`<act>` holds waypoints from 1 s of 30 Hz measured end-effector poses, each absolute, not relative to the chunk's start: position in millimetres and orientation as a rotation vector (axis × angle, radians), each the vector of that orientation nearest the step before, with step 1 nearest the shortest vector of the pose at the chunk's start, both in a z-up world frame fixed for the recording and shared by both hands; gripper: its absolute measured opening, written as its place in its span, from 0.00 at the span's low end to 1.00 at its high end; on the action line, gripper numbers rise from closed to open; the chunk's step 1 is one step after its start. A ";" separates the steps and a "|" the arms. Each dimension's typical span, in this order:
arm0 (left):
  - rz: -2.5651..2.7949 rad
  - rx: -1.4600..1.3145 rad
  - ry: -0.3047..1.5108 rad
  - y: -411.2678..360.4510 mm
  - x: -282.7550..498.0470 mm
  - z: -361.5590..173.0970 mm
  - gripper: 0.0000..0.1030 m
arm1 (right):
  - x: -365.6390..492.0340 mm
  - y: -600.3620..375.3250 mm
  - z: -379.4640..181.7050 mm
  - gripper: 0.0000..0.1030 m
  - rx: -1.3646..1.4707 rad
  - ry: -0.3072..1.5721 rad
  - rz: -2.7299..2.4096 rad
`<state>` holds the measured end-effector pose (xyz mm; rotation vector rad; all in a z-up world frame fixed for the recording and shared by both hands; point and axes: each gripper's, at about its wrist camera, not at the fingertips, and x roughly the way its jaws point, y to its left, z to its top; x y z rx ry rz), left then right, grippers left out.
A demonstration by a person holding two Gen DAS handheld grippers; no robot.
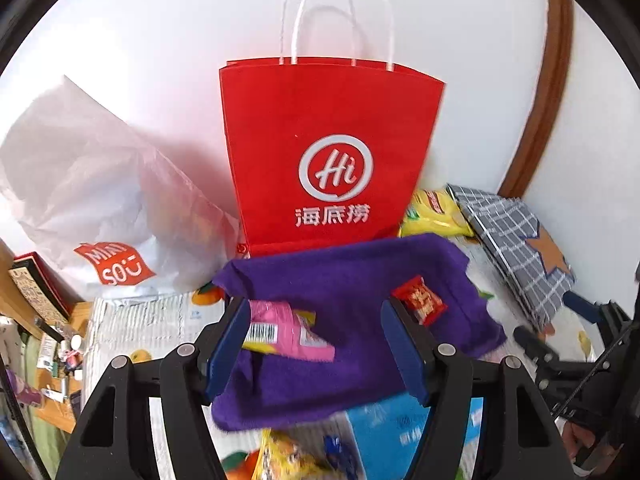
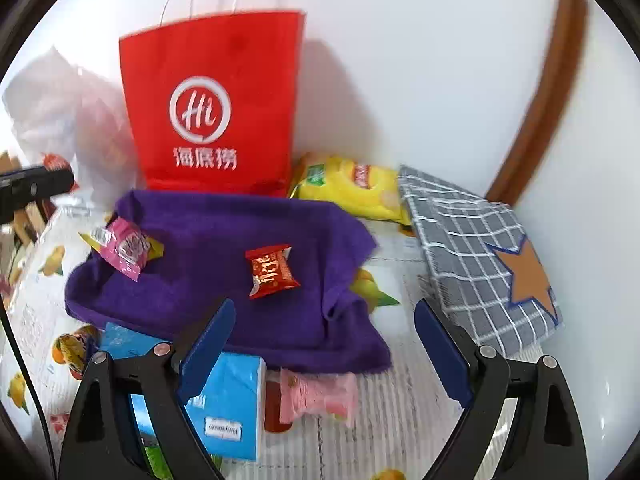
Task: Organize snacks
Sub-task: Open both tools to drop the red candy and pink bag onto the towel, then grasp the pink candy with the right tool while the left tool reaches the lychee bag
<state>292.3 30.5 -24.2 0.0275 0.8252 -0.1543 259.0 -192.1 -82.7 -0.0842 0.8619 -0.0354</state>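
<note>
Home setting, looks like a lived-in room: fruit-print tablecloth [image 2: 400, 408] against a white wall [image 1: 460, 20], red Haidilao paper bag [image 1: 328, 152], white Miniso plastic bag [image 1: 92, 200], purple towel [image 2: 240, 280], checked fabric box [image 2: 480, 248], cluttered wooden shelf [image 1: 52, 360] off to the left.

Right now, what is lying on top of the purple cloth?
Two wrapped snacks lie on the purple cloth: a pink packet near its left edge and a small red packet near the middle. Whatever is under the cloth is covered and cannot be seen.
</note>
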 end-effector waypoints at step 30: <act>-0.024 -0.080 0.959 74.1 218.1 -82.8 0.64 | 228.7 -243.3 -152.1 0.59 0.089 0.981 0.127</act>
